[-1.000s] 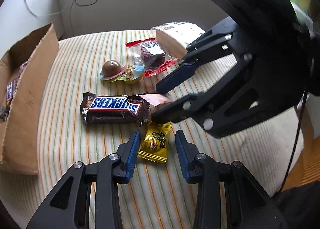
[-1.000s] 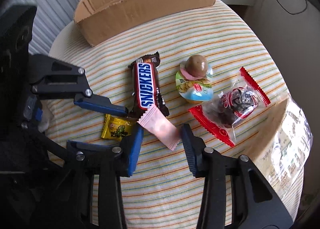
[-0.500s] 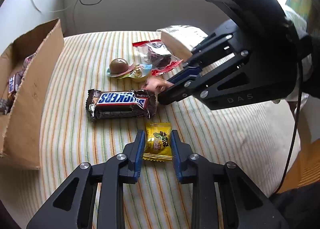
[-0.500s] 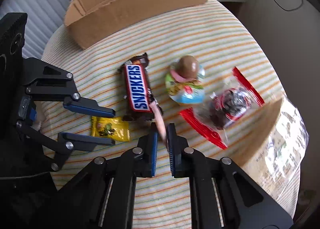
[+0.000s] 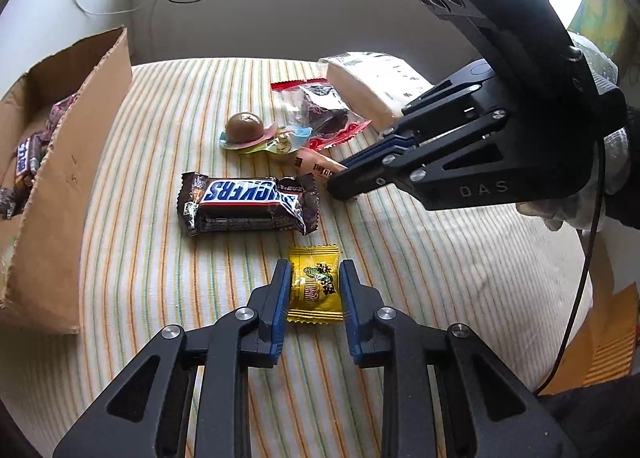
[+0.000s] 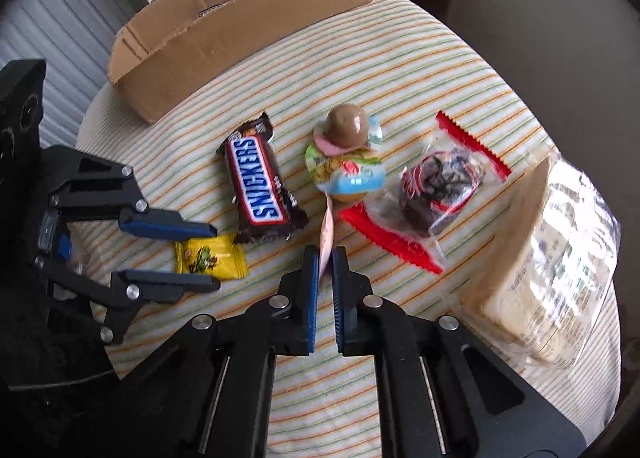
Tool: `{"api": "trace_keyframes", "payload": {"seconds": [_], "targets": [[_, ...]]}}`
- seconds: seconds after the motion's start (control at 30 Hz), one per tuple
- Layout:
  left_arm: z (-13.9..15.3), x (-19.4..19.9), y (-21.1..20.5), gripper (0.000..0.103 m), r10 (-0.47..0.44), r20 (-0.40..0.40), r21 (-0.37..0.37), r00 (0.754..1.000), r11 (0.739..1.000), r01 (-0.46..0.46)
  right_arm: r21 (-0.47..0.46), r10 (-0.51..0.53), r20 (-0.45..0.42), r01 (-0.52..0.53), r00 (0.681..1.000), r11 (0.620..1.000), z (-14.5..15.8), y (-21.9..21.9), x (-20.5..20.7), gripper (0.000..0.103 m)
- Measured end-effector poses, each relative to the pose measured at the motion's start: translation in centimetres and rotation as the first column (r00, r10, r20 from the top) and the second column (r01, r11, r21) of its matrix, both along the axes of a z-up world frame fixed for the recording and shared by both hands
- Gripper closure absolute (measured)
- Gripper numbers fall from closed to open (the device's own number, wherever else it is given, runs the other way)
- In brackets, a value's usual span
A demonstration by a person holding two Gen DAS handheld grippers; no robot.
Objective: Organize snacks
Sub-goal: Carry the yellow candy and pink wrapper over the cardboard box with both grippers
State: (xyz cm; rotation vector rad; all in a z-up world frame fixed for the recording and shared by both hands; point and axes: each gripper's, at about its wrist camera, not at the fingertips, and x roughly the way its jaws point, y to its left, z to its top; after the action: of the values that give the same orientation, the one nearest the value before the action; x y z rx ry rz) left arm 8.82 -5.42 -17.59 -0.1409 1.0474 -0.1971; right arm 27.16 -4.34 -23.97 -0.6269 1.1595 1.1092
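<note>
The left tongs (image 5: 314, 282) point steeply down at the table (image 5: 440, 278). Their two blue pads (image 5: 280, 298) sit on each side of a small yellow candy (image 5: 316, 284) and press against its wrapper. The right tongs (image 6: 325, 258) also point steeply down. Their pads are squeezed almost together, with a thin pink packet (image 6: 327, 232) pinched between them, standing on its edge. From the left camera, the right tongs come in from the right side, and a hand in a pale glove (image 5: 576, 194) holds them from behind.
</note>
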Motion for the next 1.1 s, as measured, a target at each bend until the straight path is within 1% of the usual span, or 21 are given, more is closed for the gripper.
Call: {"api": "trace_keyframes", "payload": {"seconds": [0.1, 0.23, 0.37, 0.5, 0.73, 0.87, 0.97, 1.1], "targets": [[-0.1, -0.1, -0.1, 0.080, 0.000, 0.005, 0.004, 1.000, 1.000, 0.000, -0.019, 0.009, 0.024, -0.009, 1.000, 1.000, 0.0, 0.6, 0.3, 0.097], [0.0, -0.5, 0.2, 0.080, 0.006, 0.007, -0.014, 1.000, 1.000, -0.006, -0.015, -0.008, 0.042, 0.009, 0.999, 1.000, 0.1, 1.7, 0.6, 0.097], [0.3, -0.9, 0.5, 0.080, 0.022, 0.016, -0.018, 1.000, 1.000, -0.022, -0.030, -0.013, 0.074, 0.015, 0.997, 0.999, 0.1, 1.8, -0.1, 0.098], [1.1, -1.3, 0.9, 0.080, 0.032, 0.022, -0.037, 0.999, 0.999, -0.031, 0.001, -0.061, 0.039, 0.061, 0.997, 0.998, 0.5, 0.8, -0.9, 0.098], [3.1, -2.2, 1.5, 0.080, 0.030, 0.041, -0.054, 0.999, 0.998, -0.028, 0.066, -0.152, -0.023, 0.153, 0.988, 0.986, 2.6, -2.0, -0.8, 0.098], [4.7, -2.3, 2.7, 0.081, 0.051, 0.056, -0.062, 0.997, 0.997, -0.047, 0.089, -0.181, -0.034, 0.184, 0.983, 0.979, 4.3, -2.2, -0.8, 0.098], [6.0, -2.4, 4.1, 0.081, 0.066, 0.071, -0.063, 0.995, 0.996, -0.062, 0.107, -0.192, -0.033, 0.195, 0.981, 0.975, 6.1, -1.3, -1.4, 0.098], [7.7, -2.4, 6.5, 0.081, 0.088, 0.087, -0.049, 0.992, 0.995, -0.084, 0.138, -0.199, -0.031, 0.201, 0.980, 0.970, 8.3, 1.3, -1.9, 0.098]]}}
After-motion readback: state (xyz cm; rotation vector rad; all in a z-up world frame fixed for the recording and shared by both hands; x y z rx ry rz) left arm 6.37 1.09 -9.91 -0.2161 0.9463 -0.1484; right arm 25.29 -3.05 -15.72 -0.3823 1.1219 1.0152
